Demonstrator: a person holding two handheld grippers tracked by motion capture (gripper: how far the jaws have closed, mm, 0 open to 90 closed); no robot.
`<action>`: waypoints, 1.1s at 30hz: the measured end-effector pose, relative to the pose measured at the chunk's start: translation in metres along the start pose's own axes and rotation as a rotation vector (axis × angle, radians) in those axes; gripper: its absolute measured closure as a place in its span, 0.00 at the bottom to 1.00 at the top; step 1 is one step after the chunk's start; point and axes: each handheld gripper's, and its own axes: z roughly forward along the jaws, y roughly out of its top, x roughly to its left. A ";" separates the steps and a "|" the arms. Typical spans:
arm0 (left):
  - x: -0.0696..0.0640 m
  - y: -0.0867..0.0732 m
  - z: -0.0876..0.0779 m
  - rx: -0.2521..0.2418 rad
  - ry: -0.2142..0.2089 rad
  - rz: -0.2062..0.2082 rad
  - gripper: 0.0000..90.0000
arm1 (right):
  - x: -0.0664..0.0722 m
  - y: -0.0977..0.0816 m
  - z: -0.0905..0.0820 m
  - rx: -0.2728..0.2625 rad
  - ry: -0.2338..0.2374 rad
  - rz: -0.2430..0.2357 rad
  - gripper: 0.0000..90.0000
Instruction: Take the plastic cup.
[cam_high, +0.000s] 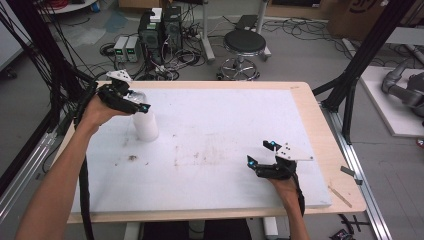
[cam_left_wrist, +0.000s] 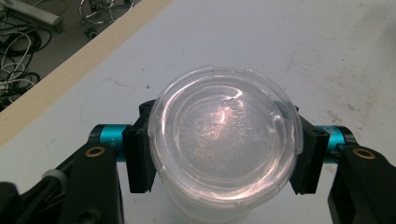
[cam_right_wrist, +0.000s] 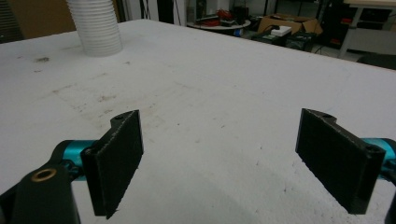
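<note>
High view: our left tool (cam_high: 131, 101) grips the top of the stack of white cups (cam_high: 145, 125) at the far left of the tabletop (cam_high: 225, 125), forearm angled in from the left edge. Left gripper view: pads (cam_left_wrist: 140, 158) press the clear lid (cam_left_wrist: 224, 135); we should lift straight up (squeezing harder may crush it). Right gripper view: our right tool (cam_right_wrist: 219, 154) rests level, jaws wide and empty.

A stack of white plastic cups (cam_high: 145, 123), capped by a clear lid (cam_left_wrist: 224, 135), is stood upright near the white board's (cam_high: 225, 150) far left corner.
</note>
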 end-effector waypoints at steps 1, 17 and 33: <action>0.001 0.000 0.000 -0.006 -0.004 0.001 0.42 | 0.000 0.000 0.000 0.000 0.000 0.000 0.17; -0.004 0.038 -0.036 -0.041 0.015 0.021 0.43 | 0.000 0.000 0.000 0.003 -0.002 -0.004 0.17; -0.017 0.084 -0.087 -0.080 0.073 0.075 0.44 | 0.000 0.000 0.000 0.005 0.002 0.004 0.17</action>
